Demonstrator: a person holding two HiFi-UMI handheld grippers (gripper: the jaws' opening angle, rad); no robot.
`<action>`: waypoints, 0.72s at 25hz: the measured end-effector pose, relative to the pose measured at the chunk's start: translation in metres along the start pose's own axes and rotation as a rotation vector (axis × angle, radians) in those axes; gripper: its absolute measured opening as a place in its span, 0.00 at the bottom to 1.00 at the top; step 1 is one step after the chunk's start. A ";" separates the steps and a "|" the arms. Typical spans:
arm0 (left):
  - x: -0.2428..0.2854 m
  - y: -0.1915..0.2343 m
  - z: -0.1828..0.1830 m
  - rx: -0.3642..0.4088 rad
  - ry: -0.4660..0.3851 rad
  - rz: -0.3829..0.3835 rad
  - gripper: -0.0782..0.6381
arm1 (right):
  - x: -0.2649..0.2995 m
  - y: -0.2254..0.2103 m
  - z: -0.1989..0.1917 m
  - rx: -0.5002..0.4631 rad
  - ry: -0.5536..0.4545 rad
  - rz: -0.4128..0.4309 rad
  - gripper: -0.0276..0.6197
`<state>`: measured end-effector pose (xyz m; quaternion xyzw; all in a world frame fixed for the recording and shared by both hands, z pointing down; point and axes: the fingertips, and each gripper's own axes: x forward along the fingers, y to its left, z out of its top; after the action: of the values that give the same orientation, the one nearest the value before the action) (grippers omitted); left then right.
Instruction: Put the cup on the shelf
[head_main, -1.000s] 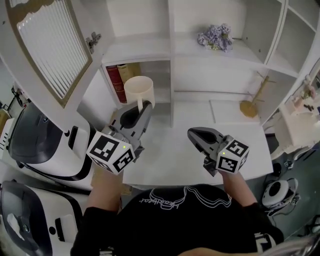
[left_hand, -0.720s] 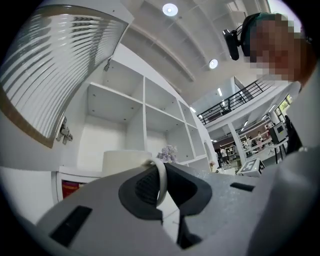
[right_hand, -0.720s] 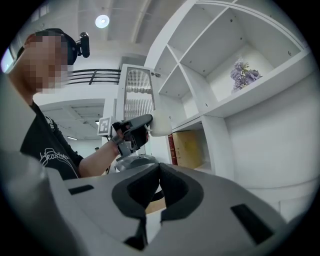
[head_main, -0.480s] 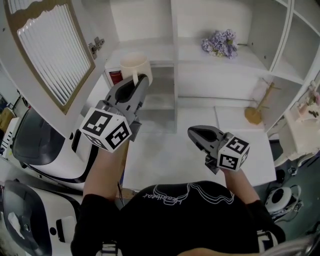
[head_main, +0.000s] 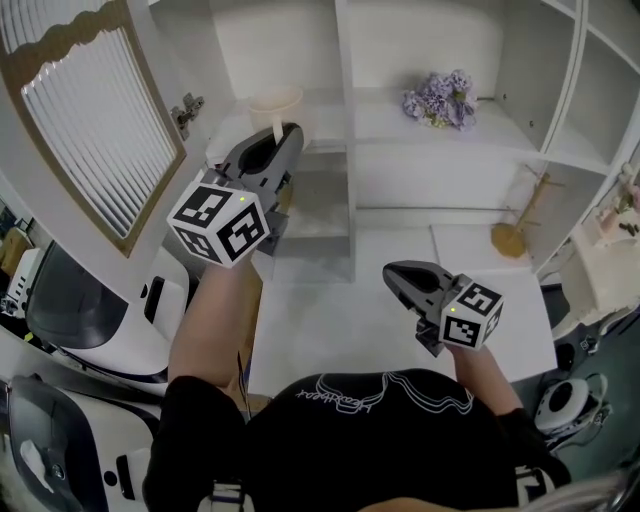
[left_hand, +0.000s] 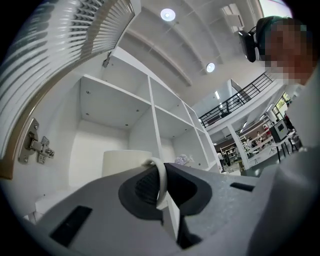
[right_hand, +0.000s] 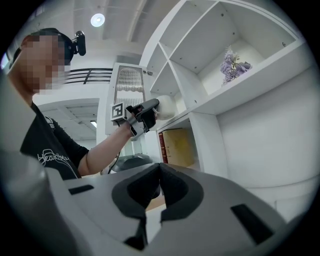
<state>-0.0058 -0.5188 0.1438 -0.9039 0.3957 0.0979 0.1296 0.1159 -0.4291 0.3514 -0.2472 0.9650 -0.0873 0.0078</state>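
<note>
A cream cup (head_main: 274, 100) with a thin loop handle hangs at the level of the upper left shelf board (head_main: 320, 104). My left gripper (head_main: 281, 136) is shut on the handle, raised high on an outstretched arm. In the left gripper view the handle (left_hand: 161, 181) runs between the closed jaws, and the cup body (left_hand: 125, 161) stands beyond them in front of an open white compartment. From the right gripper view the cup (right_hand: 166, 107) is at the shelf edge, in the left gripper (right_hand: 151, 107). My right gripper (head_main: 398, 276) hovers low over the white table (head_main: 340, 320), shut and empty.
An open slatted cabinet door (head_main: 95, 120) stands just left of the raised arm, with its hinge (head_main: 186, 107) nearby. Purple flowers (head_main: 438, 96) lie on the same shelf to the right. Books (right_hand: 172, 146) fill the lower left compartment. A wooden stand (head_main: 512, 228) sits at the table's back right.
My left gripper has lifted the cup from in front of the lower compartment up to the upper shelf level. The right gripper has stayed about where it was.
</note>
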 end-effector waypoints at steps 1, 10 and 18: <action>0.004 0.004 0.000 -0.005 0.001 0.001 0.13 | 0.000 -0.002 0.000 -0.001 0.000 -0.002 0.05; 0.042 0.039 -0.015 -0.084 0.030 0.005 0.13 | 0.002 -0.026 -0.010 0.022 0.005 -0.025 0.05; 0.053 0.051 -0.027 -0.089 0.071 0.050 0.13 | 0.011 -0.041 -0.035 0.086 0.030 -0.018 0.05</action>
<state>-0.0060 -0.5976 0.1468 -0.9014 0.4179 0.0866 0.0727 0.1232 -0.4637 0.3931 -0.2539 0.9581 -0.1326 0.0031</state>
